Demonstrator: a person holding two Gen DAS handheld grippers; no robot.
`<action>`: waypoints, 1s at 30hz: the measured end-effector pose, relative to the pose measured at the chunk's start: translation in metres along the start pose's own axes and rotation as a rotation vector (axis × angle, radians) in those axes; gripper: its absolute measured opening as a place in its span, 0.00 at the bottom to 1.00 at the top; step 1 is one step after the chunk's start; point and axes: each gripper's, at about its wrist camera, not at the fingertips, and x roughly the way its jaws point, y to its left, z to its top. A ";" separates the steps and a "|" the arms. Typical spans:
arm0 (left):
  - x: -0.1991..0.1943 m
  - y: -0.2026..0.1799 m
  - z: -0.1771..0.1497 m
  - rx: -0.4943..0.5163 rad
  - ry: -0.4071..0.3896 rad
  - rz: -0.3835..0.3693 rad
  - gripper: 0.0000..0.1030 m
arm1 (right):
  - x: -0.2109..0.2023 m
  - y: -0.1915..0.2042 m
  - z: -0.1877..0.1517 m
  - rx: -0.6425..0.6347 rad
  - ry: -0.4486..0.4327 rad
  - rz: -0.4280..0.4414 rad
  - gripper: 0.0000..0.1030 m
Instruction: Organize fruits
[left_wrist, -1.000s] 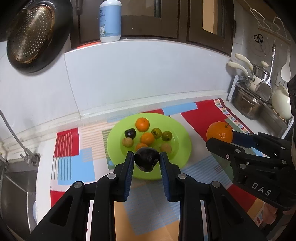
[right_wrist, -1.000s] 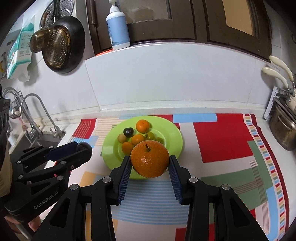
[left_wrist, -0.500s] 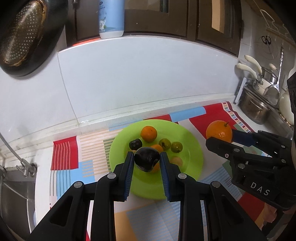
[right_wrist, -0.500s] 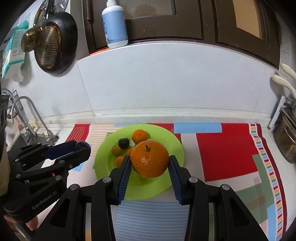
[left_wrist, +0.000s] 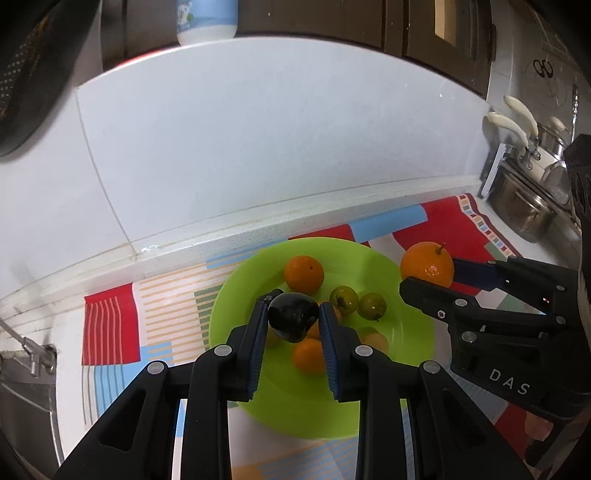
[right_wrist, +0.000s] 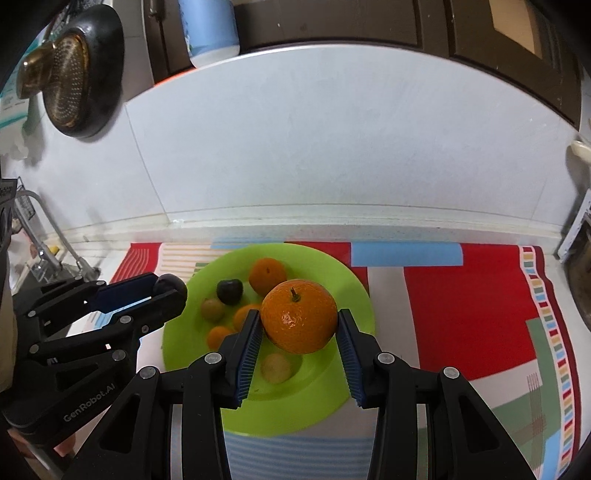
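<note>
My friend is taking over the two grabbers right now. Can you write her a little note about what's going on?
Left gripper: shut on a dark plum, held over the green plate.
Right gripper: shut on a big orange, also over the plate.
Done: several small fruits lie on the plate, among them a small orange and two green ones.
Left: set both held fruits down on the plate.

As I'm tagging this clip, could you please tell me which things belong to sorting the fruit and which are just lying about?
In the job:
green plate
large orange
dark plum
fruit already on the plate

Lying about:
hanging pan
blue bottle
steel pots
tap
</note>
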 end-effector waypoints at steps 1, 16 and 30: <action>0.004 0.000 0.001 0.001 0.005 -0.001 0.28 | 0.003 -0.001 0.000 0.000 0.003 0.000 0.41; 0.043 0.005 0.004 0.015 0.046 -0.028 0.28 | 0.046 -0.015 0.006 -0.003 0.052 0.015 0.41; 0.029 0.008 0.004 -0.019 0.027 -0.019 0.43 | 0.042 -0.021 0.009 0.017 0.037 0.018 0.49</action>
